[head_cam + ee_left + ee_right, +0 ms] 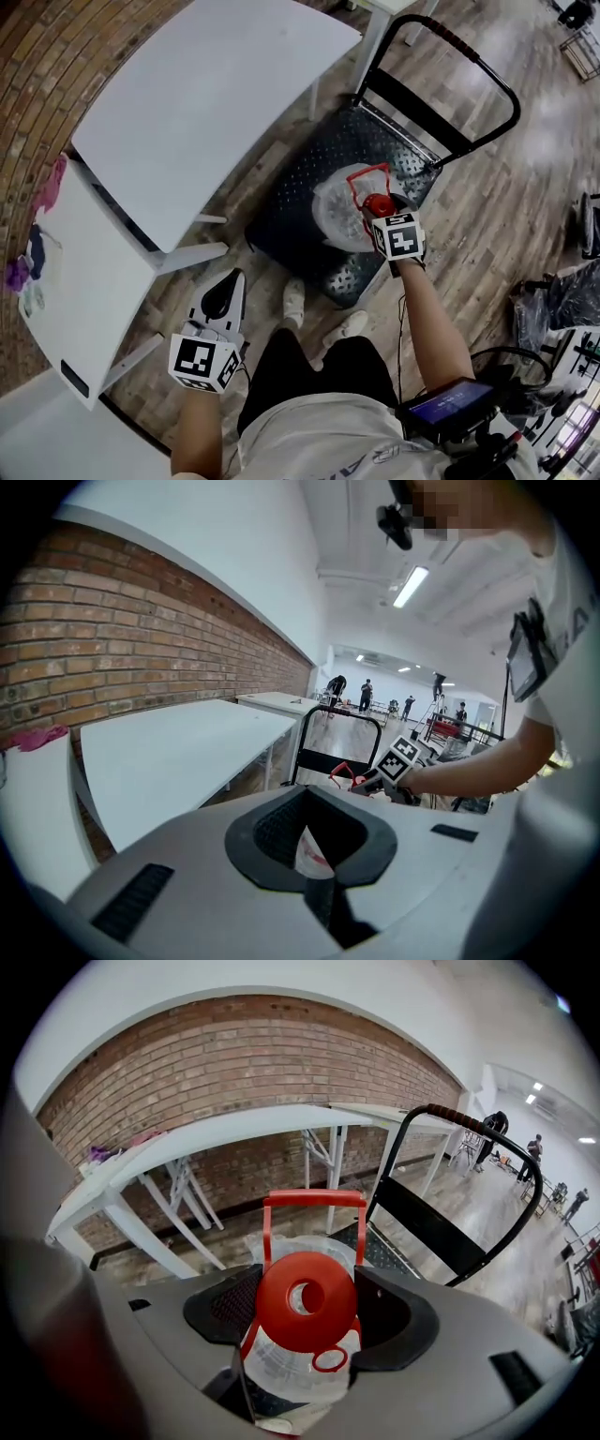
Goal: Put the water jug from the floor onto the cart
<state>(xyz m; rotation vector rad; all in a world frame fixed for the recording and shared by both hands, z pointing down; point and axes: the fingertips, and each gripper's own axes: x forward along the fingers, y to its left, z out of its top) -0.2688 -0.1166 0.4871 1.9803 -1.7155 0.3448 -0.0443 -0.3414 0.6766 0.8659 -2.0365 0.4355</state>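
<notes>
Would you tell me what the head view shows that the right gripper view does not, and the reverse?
Head view only: the left gripper held back near the person's shoes, and the whole deck of the cart. Right gripper view only: the hole in the red cap, and the brick wall. Both: the water jug on the cart, with the right gripper closed on its neck.

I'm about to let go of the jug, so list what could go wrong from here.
1. The right gripper grips the jug only at the neck. As it pulls away, its fingers may catch the upright red handle and tip the jug.
2. The cart shows no raised rim, so the jug could slide off if the cart is bumped.
</notes>
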